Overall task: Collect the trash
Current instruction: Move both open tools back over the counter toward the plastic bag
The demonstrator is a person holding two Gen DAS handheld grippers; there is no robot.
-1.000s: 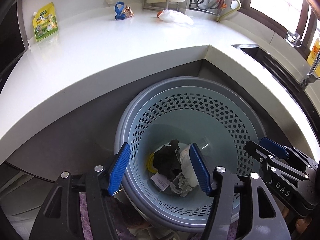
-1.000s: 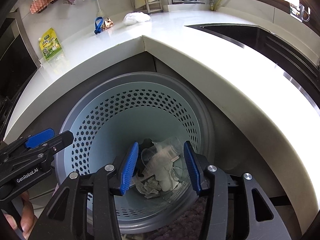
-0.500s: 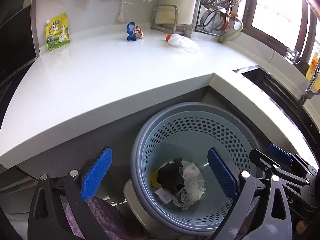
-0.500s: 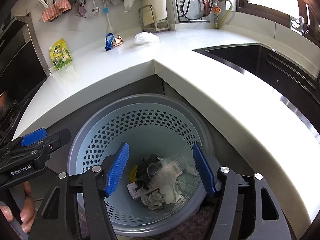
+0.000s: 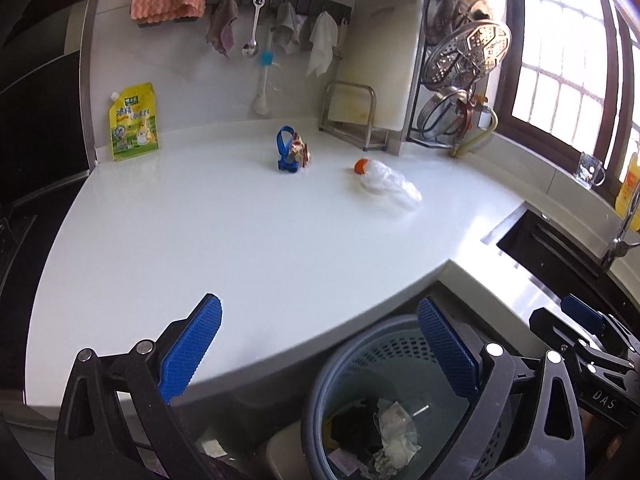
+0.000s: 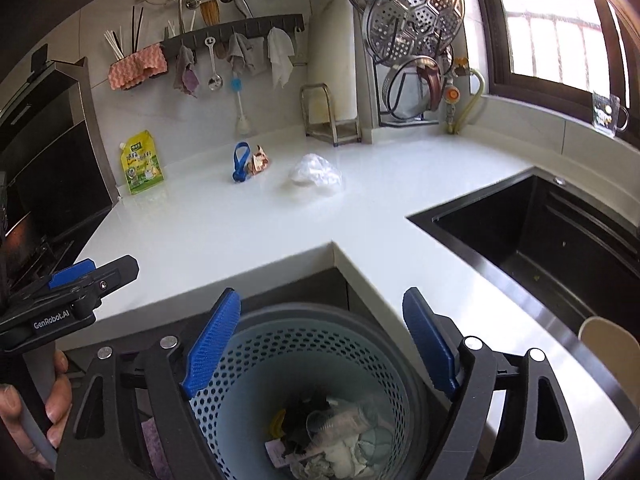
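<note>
Left wrist view: left hand-held gripper (image 5: 316,352) spread wide, nothing between its jaws. Right hand-held gripper (image 6: 320,344) has jaws opening, also empty. Both hover over the bin (image 6: 404,364), which sits on the floor tucked into the table's (image 5: 240,248) inner corner and already holds crumpled paper, a clear cup and something dark.

Trash we see left on the table: white bag (image 5: 386,178) with an orange bit at one end, mid-table toward the back; crumpled wrapper (image 5: 300,151) just beside a blue clip (image 5: 285,153), further back, near the wall. Yellow pouch (image 5: 134,122) leans on the wall at left; we can't tell if it counts as trash.

Handling, our guess: the bag looks thin, soft and light, so it will collapse and may slip between the pads; we'd pinch the bunched middle, or the orange end if that is solid. The wrapper looks light, crinkly and fairly stiff, so we'd take it across its body from the side away from the clip, so the clip doesn't come along. Neither looks fragile, and a firm squeeze should do.
</note>
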